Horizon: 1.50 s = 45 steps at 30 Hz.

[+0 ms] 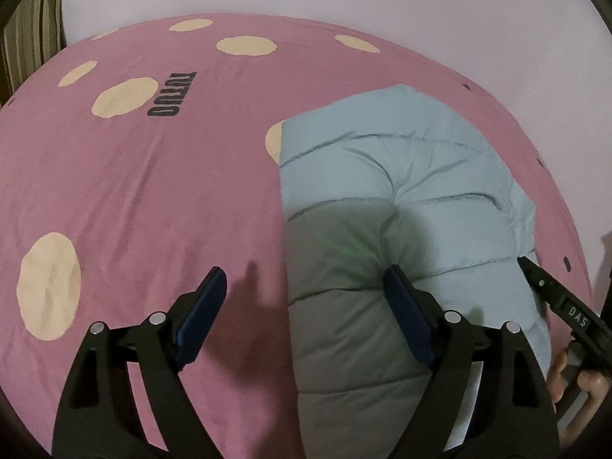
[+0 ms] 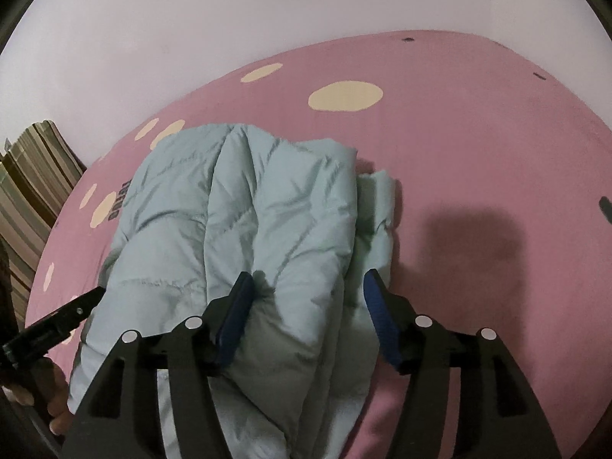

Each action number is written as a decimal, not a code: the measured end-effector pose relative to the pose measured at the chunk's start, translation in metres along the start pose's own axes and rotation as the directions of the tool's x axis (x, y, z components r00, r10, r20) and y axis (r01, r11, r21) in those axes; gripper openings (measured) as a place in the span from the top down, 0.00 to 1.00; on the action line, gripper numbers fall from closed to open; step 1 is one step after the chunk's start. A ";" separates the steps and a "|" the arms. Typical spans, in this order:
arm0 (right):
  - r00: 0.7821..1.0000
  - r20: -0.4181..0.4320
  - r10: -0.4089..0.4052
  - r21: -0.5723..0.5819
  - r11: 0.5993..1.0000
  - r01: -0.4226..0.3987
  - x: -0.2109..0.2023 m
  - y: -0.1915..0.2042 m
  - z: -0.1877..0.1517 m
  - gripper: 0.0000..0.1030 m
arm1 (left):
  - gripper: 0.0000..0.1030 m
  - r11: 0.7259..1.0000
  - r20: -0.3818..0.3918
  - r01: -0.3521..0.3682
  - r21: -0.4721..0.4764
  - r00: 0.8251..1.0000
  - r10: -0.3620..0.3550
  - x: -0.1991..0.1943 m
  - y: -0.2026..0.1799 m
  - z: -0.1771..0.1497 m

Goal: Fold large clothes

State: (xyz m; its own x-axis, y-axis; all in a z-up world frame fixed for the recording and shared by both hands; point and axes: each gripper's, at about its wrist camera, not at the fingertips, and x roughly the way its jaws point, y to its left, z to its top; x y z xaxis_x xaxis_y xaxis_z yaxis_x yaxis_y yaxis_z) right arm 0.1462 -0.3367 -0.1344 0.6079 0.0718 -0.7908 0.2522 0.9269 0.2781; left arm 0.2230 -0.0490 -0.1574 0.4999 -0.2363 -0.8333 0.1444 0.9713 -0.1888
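While the pale blue padded jacket (image 2: 244, 229) lay as a thick bundle on the pink spotted bedsheet (image 1: 134, 191), both claws stood over its near end with their fingers spread and nothing between the pads. In the left wrist view, the left claw (image 1: 306, 306) straddled the jacket's left edge: its left finger (image 1: 199, 317) hung over bare sheet, while its right finger (image 1: 409, 313) sat over, perhaps resting on, the quilted fabric, so that the edge ran forward between the two. This stance probably served to square or press that side, since no fabric was pinched. In the right wrist view, the right claw (image 2: 306, 310) was open across the jacket's right portion, its left finger (image 2: 233, 317) close above or against the top layer and its right finger (image 2: 382, 321) just beside the outer edge, where a lower layer (image 2: 378, 206) stuck out past the upper one. Such an offset suggested that the fold was not yet even, and the bulk of the padding would likely make it spring back unless held flat. Each claw appeared at the margin of the other's view, the right claw (image 1: 554, 298) to the right of the left one, with the person's fingers (image 1: 562, 375) below it. A striped cushion (image 2: 34, 176) lay far to the left, beyond the bundle, against the pale wall (image 2: 191, 38). Contact of either claw with the jacket could not be settled from these views.
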 end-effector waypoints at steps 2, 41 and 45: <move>1.000 -0.011 0.005 0.005 1.000 -0.005 0.004 0.000 -0.003 0.37 | 0.17 1.000 -0.009 0.008 0.004 1.000 -0.008 0.005 -0.002 0.000; 0.940 -0.102 0.325 0.056 0.946 -0.321 0.069 0.039 0.002 0.71 | 0.49 0.979 -0.010 0.156 -0.133 0.987 -0.159 0.020 0.043 -0.006; 0.934 -0.118 0.338 0.037 0.941 -0.336 0.080 0.056 0.008 0.71 | 0.49 0.979 -0.001 0.136 -0.150 0.990 -0.138 0.019 0.058 0.000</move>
State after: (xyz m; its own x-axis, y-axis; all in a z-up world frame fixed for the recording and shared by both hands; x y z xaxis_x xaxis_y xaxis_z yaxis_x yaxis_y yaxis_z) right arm 0.2152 -0.2826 -0.1780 0.5642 0.4238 -0.7085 0.0608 0.8345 0.5476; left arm 0.2410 0.0024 -0.1839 0.4739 -0.3680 -0.8000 0.0815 0.9229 -0.3762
